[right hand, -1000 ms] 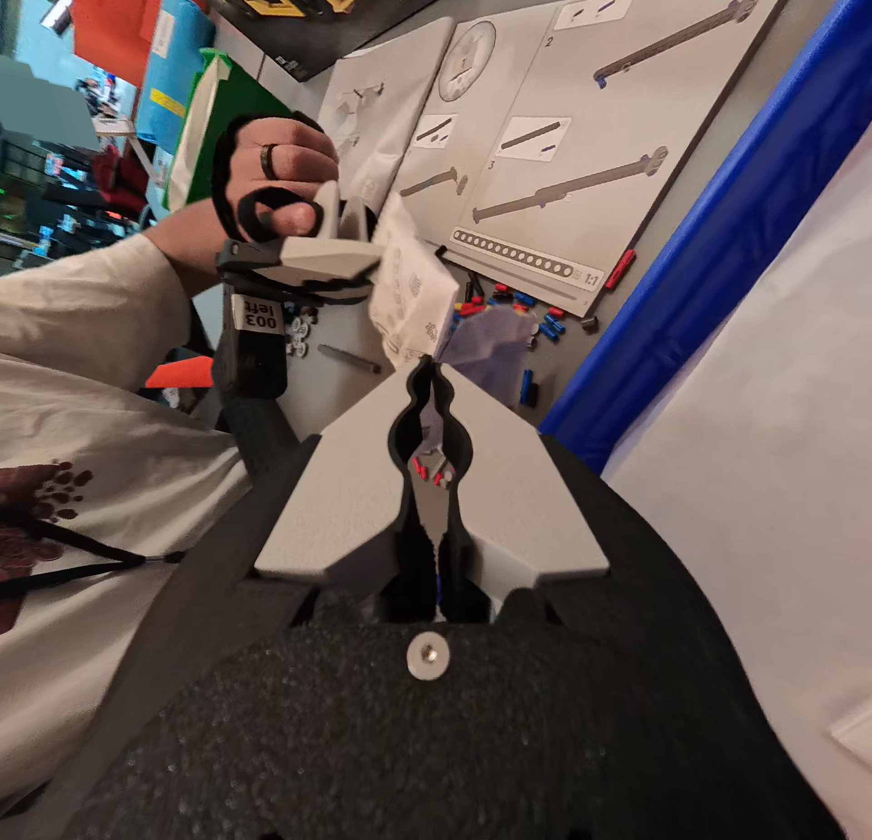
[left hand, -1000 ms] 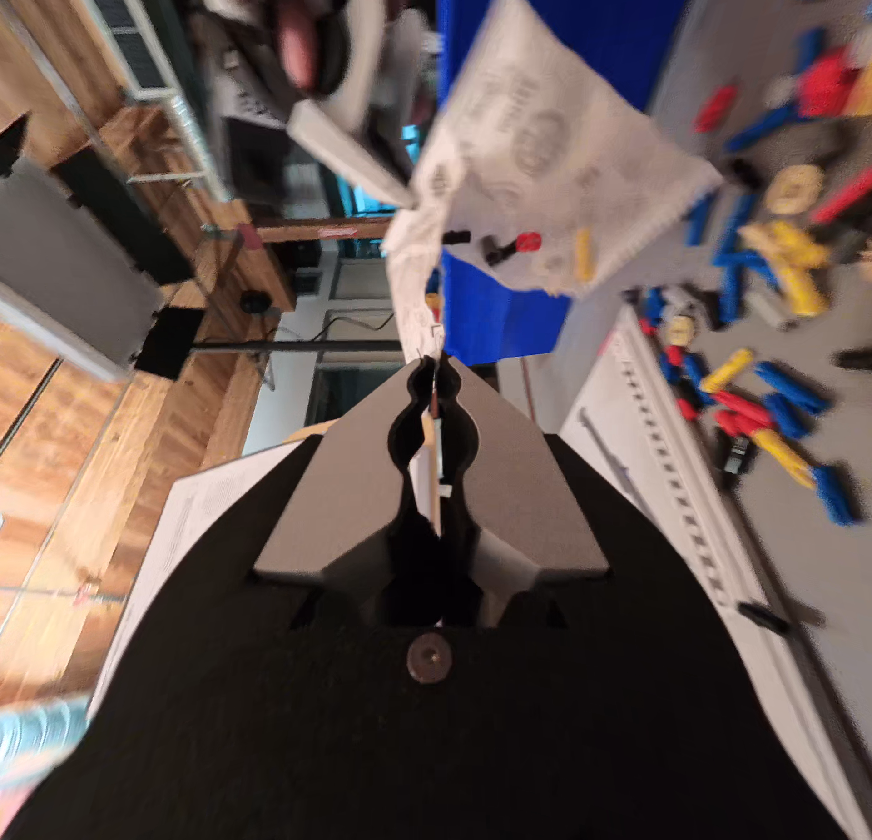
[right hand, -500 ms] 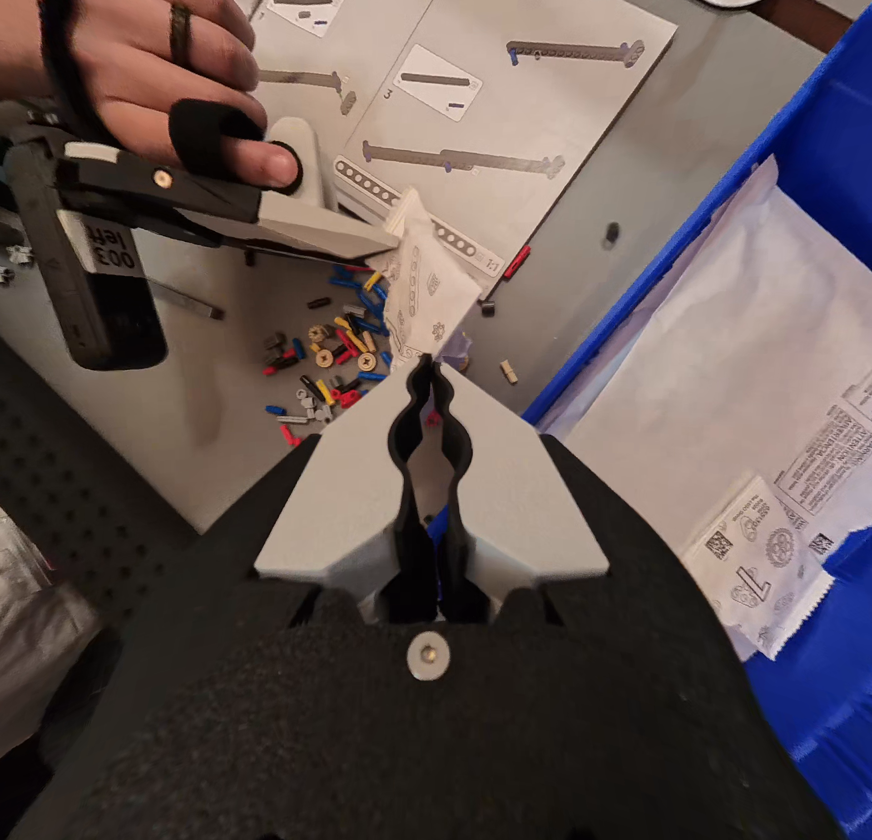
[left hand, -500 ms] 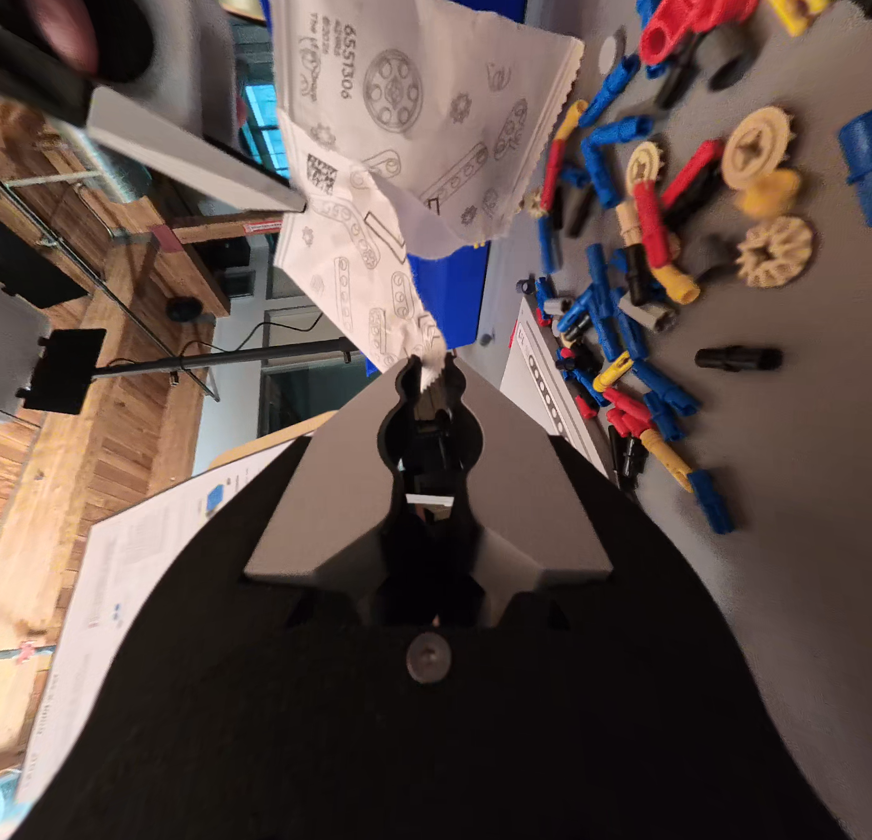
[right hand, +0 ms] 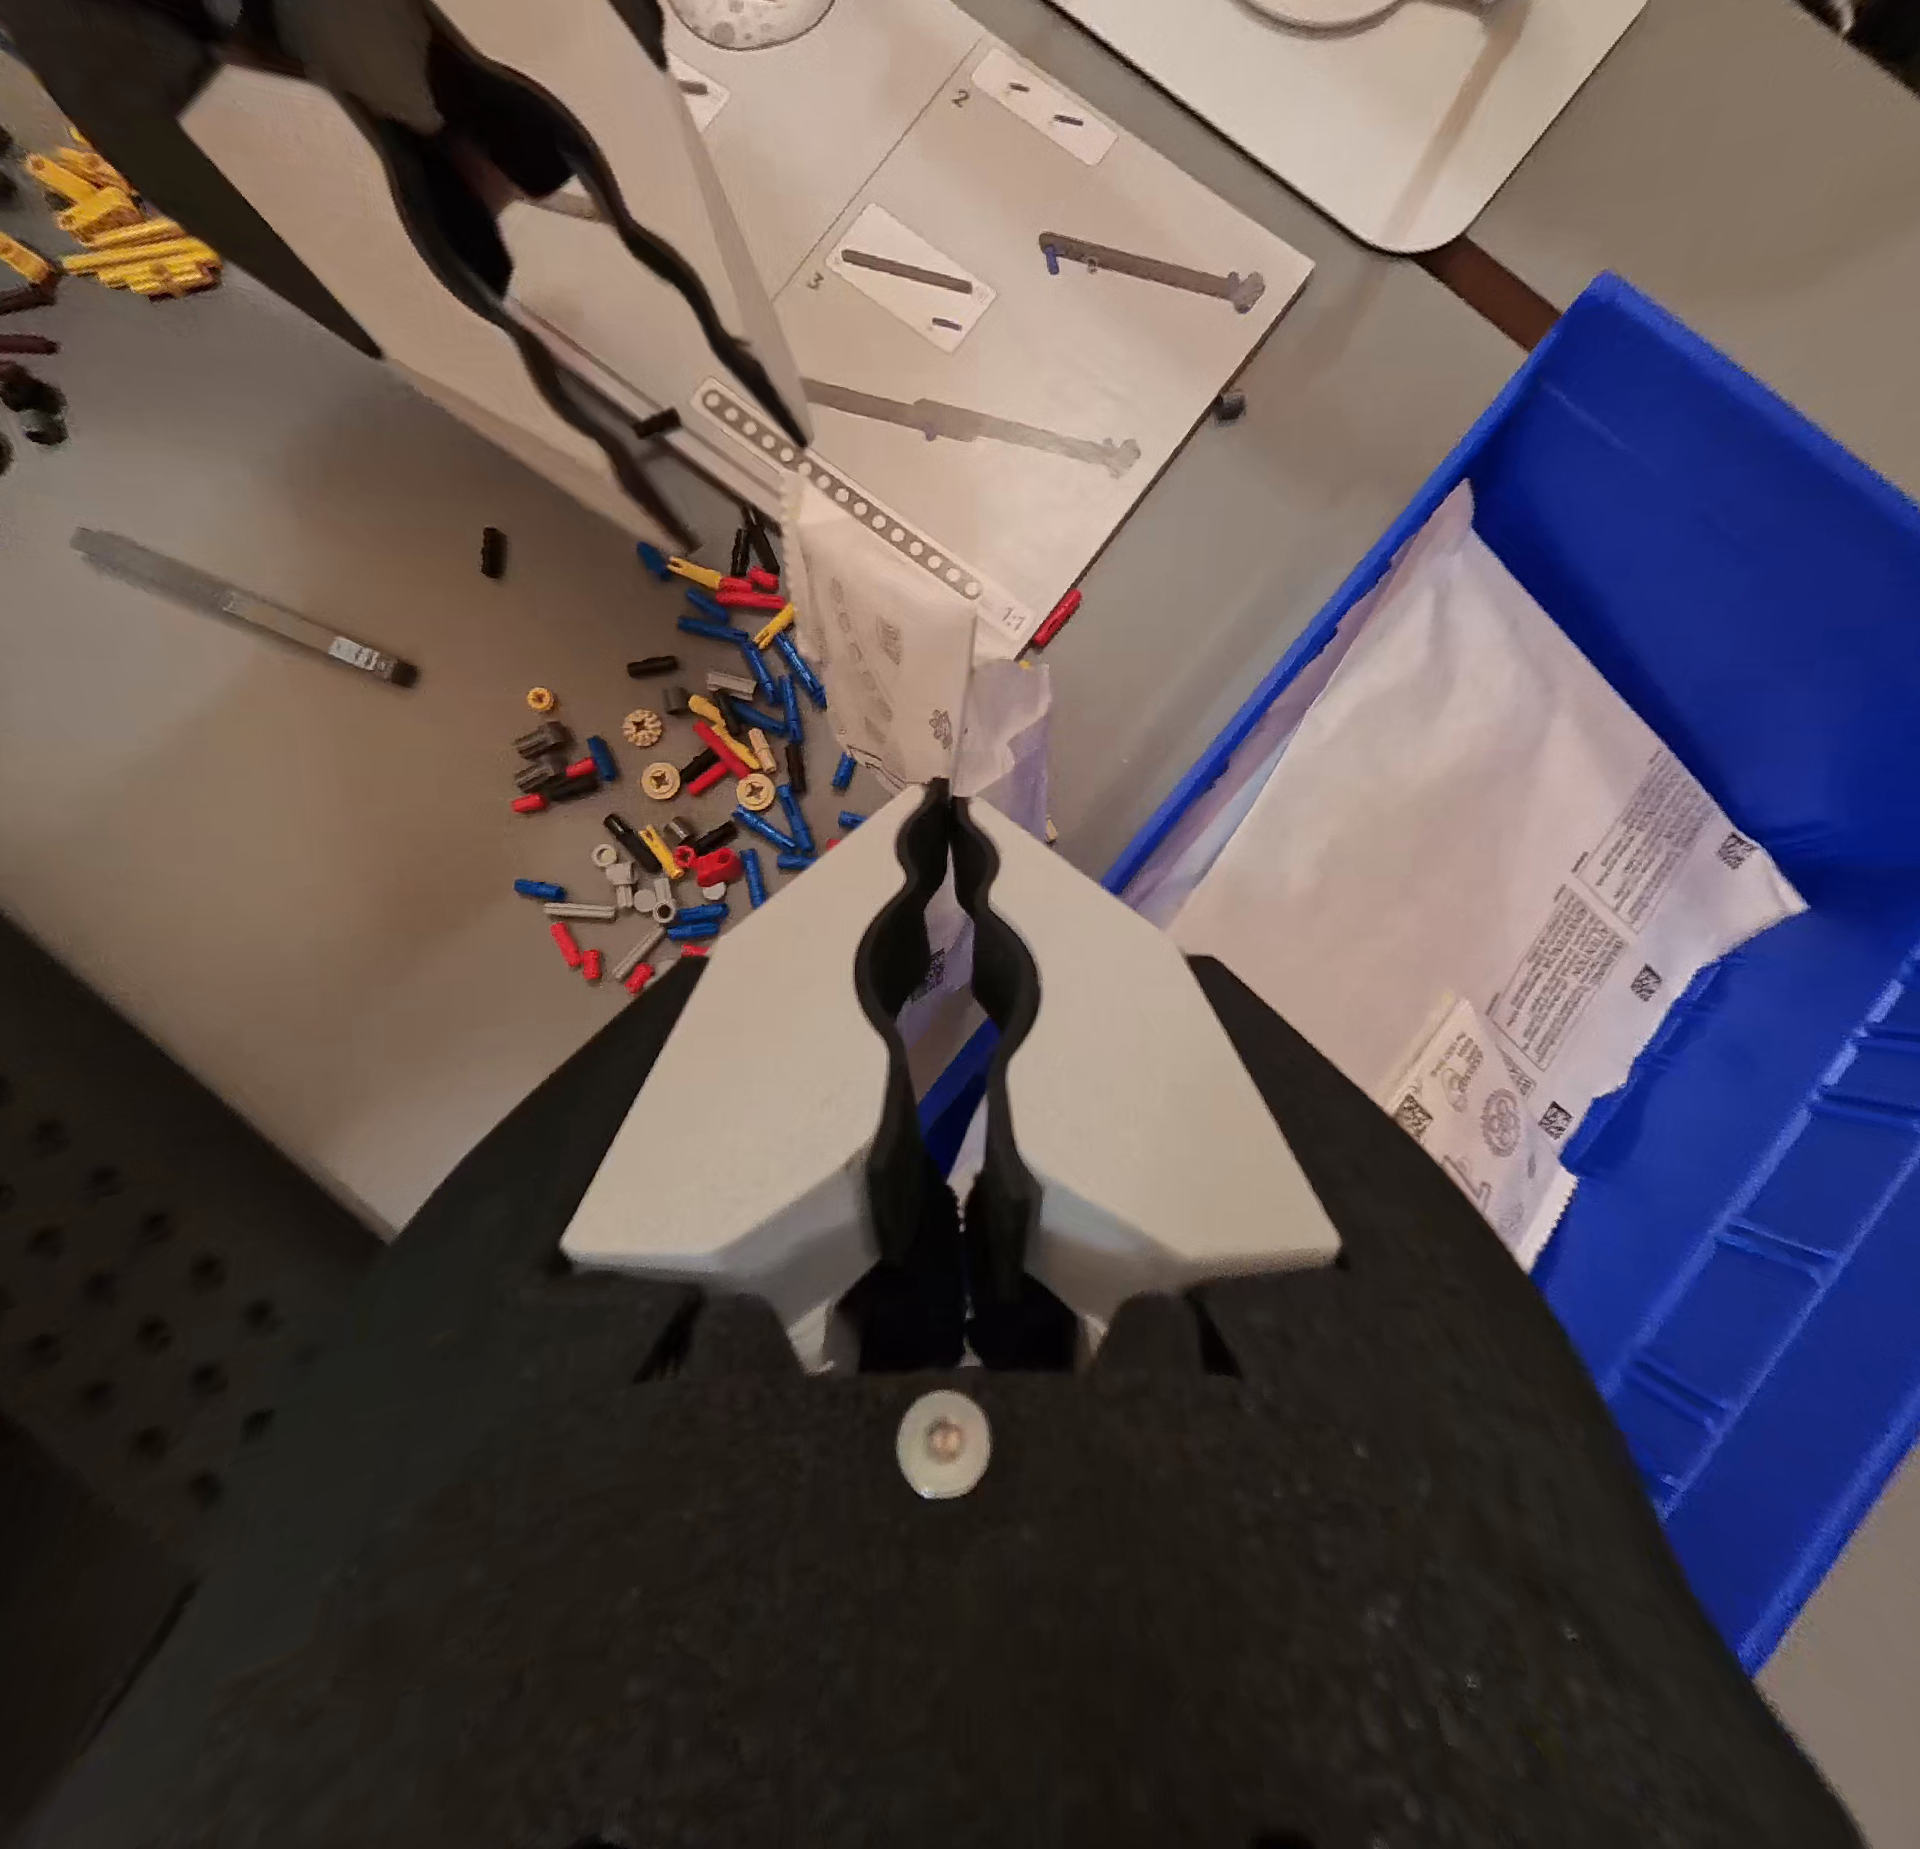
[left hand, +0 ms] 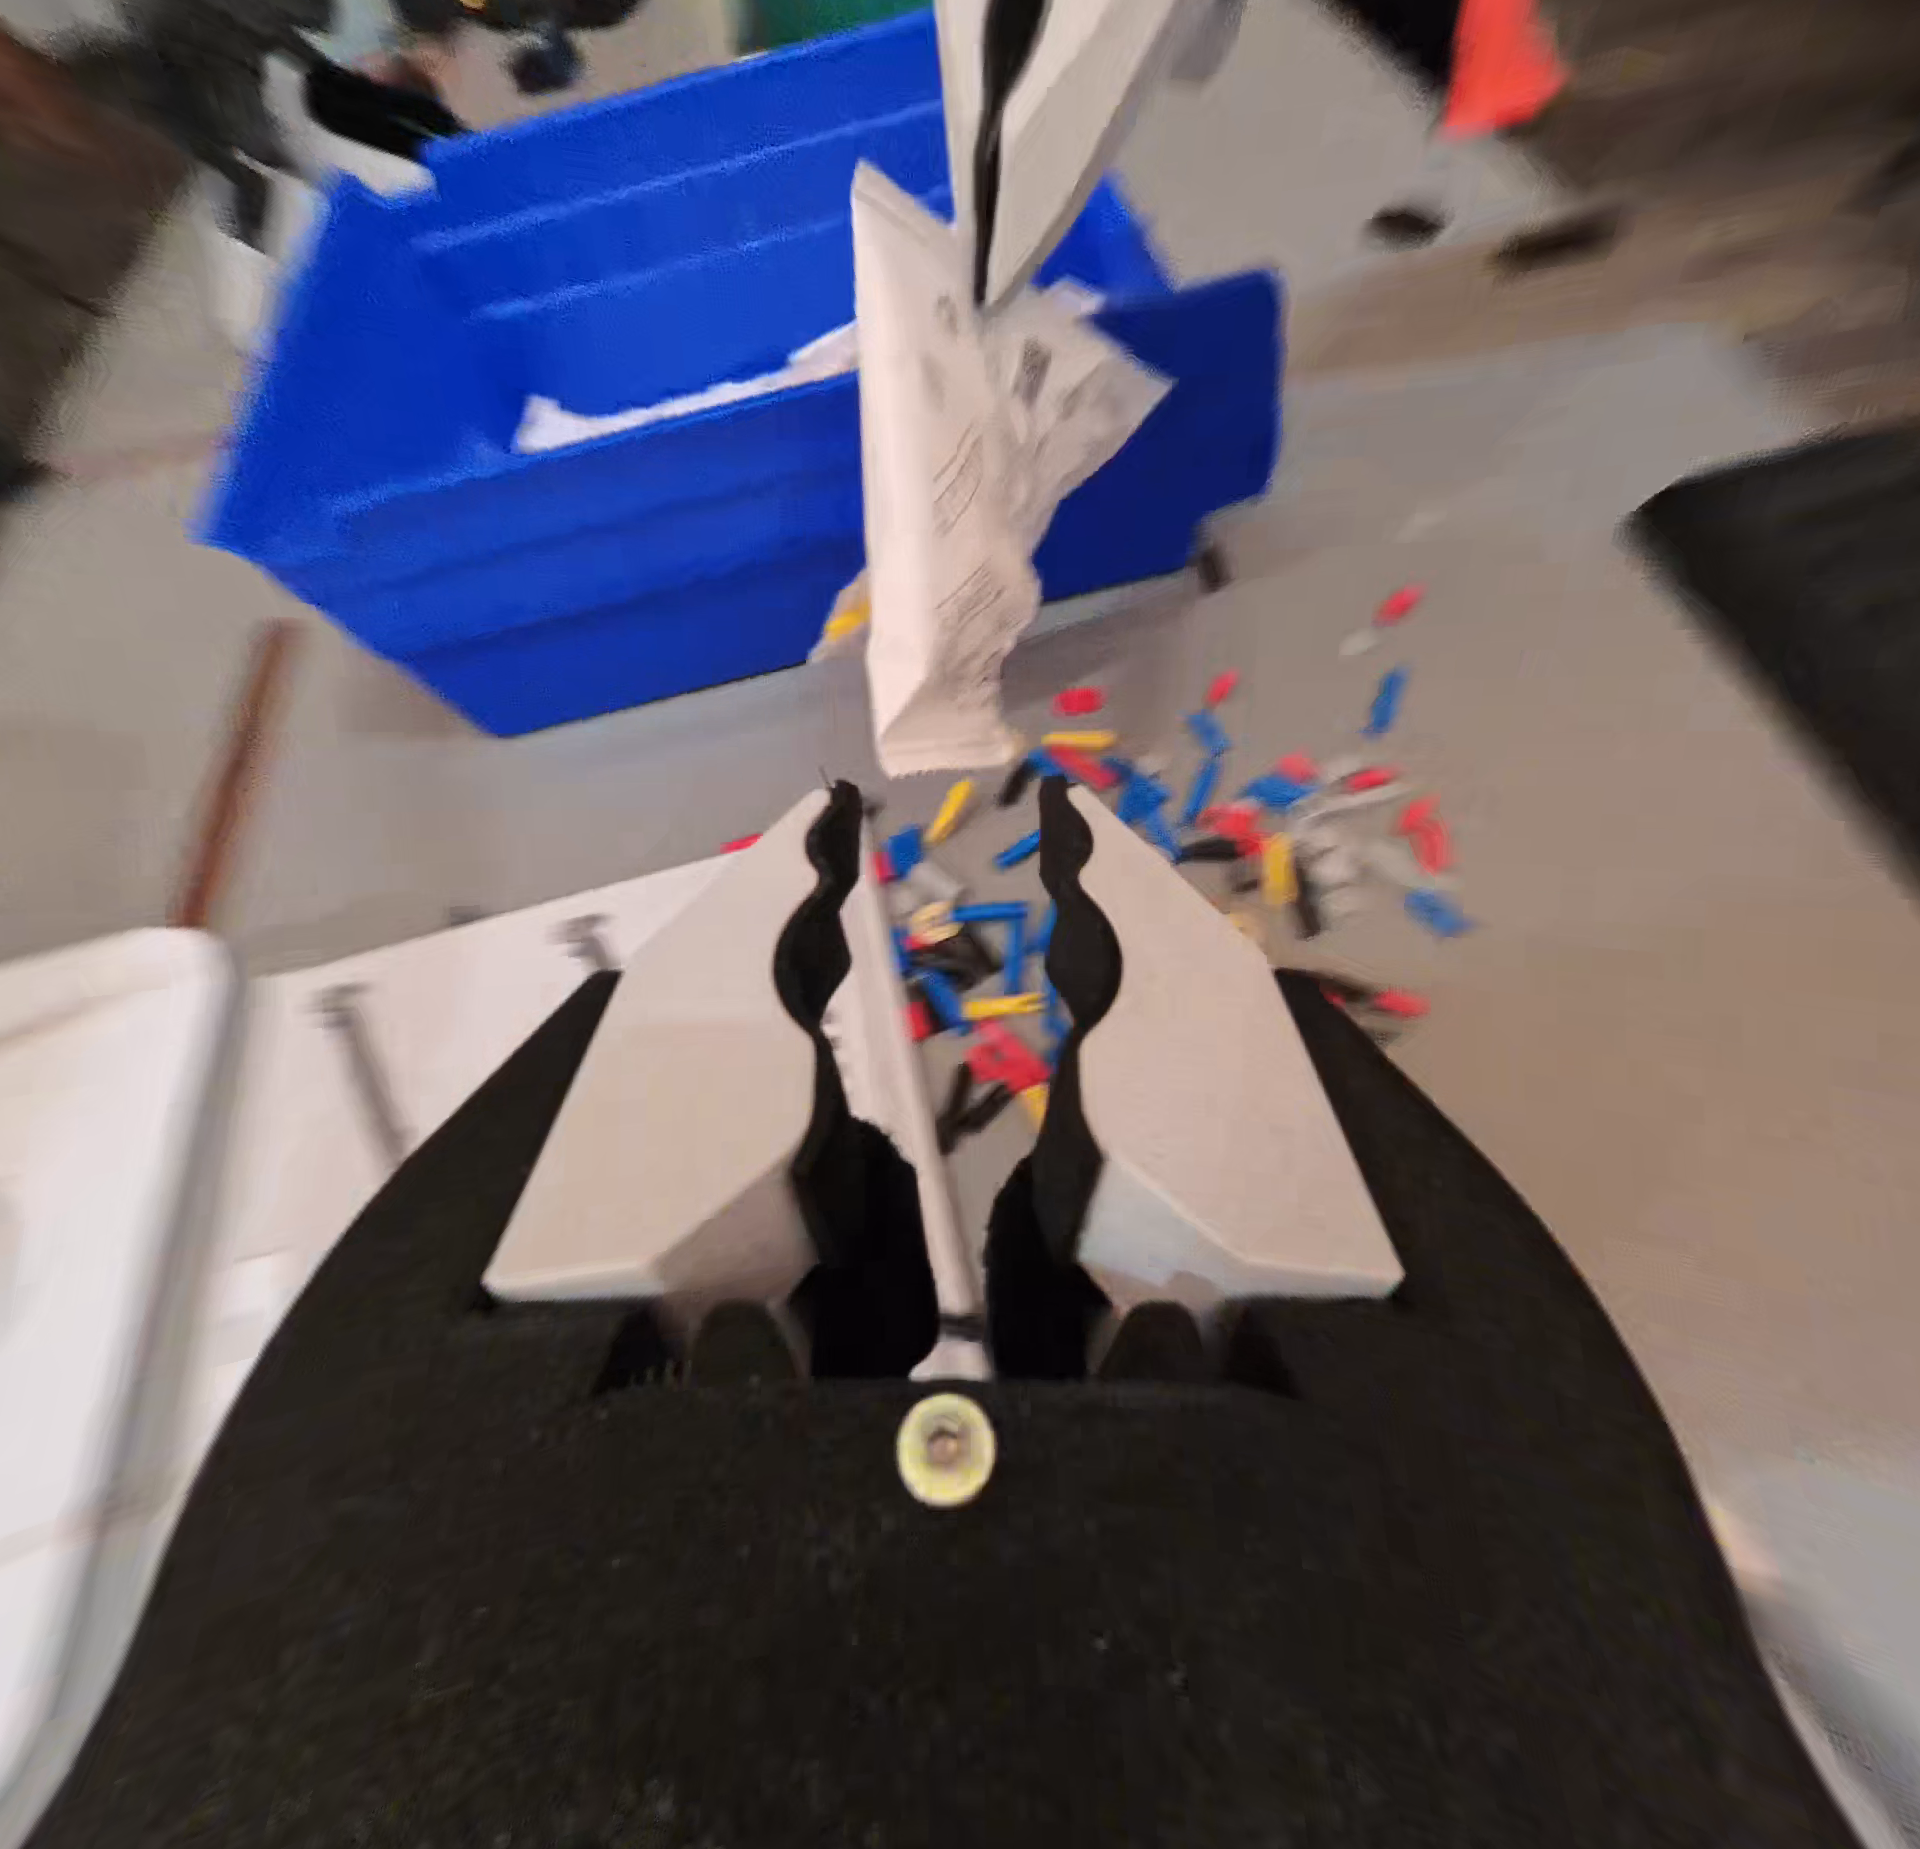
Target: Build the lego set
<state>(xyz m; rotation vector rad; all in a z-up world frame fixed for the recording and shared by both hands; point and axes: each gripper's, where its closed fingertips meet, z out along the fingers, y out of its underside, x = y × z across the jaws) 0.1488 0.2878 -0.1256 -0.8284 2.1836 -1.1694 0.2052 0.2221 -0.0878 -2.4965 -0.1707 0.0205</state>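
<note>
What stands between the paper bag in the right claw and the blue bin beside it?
Nothing visible does. The right claw pinches the paper bag at its tips, and the blue bin sits open right beside it, holding only flattened paper bags. The left claw is open on the bag's far side, away from the bin.

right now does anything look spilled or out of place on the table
Yes. Small lego pieces lie scattered loose on the grey table beside the blue bin, below the torn paper bag pinched by the right gripper.
</note>
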